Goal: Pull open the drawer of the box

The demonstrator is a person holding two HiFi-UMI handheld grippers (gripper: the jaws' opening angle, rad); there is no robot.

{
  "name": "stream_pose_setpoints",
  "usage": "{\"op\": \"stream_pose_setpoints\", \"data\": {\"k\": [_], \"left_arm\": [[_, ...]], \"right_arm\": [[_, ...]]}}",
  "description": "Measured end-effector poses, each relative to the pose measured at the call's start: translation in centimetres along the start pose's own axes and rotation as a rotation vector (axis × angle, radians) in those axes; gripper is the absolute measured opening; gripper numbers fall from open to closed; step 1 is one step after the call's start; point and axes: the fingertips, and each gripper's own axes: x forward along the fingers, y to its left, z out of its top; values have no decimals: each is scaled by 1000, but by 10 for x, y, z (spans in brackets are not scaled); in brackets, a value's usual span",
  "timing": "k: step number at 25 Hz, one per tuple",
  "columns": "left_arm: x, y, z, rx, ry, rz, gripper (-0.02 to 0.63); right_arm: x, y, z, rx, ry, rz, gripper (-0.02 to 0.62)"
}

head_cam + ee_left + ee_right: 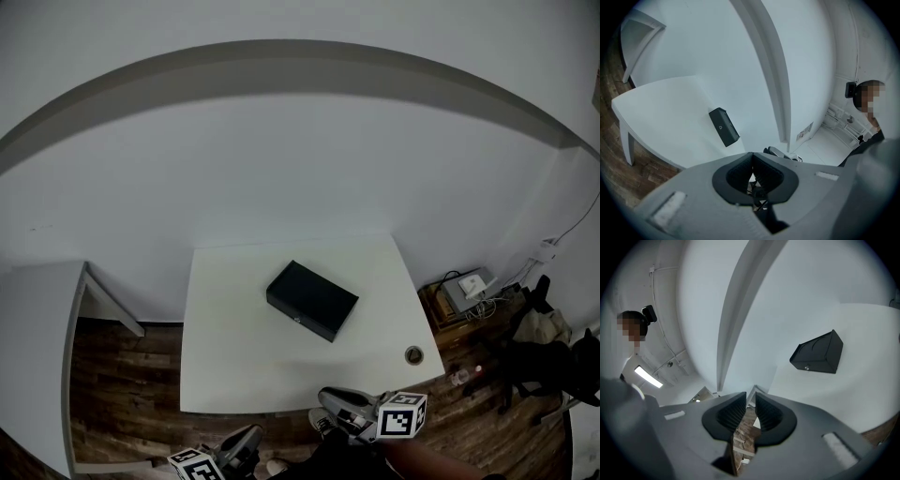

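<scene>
We are just getting started. The black box (pixel 312 300) is sitting shut near the middle of the white table (pixel 225 375), turned a little sideways. Its drawer is not pulled out yet. The small shiny knob (pixel 296 319) on its front is facing our side of the table.

We are holding both grippers low, by the near edge of the table, well apart from the box. Our left gripper (pixel 752 158) is pressing its jaws together with nothing in them. Our right gripper (pixel 750 401) is showing a small gap between its jaws, and nothing is in that gap either. We are seeing only floor through it.

We think all the work is waiting for us: reaching over to the box, pinching the knob, and pulling the drawer out. One gripper may need to hold the box so it is not sliding.
</scene>
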Motion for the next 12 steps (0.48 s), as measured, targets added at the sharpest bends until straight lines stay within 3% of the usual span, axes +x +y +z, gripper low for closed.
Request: {"op": "stream_pose_setpoints", "data": {"k": [4, 12], "left_arm": [[15, 2, 5, -9, -31, 6, 6], [36, 11, 14, -40, -84, 47, 6]], "right_arm": [[-3, -31, 35, -59, 6, -43, 72], [10, -90, 108, -288, 51, -153, 72]]}}
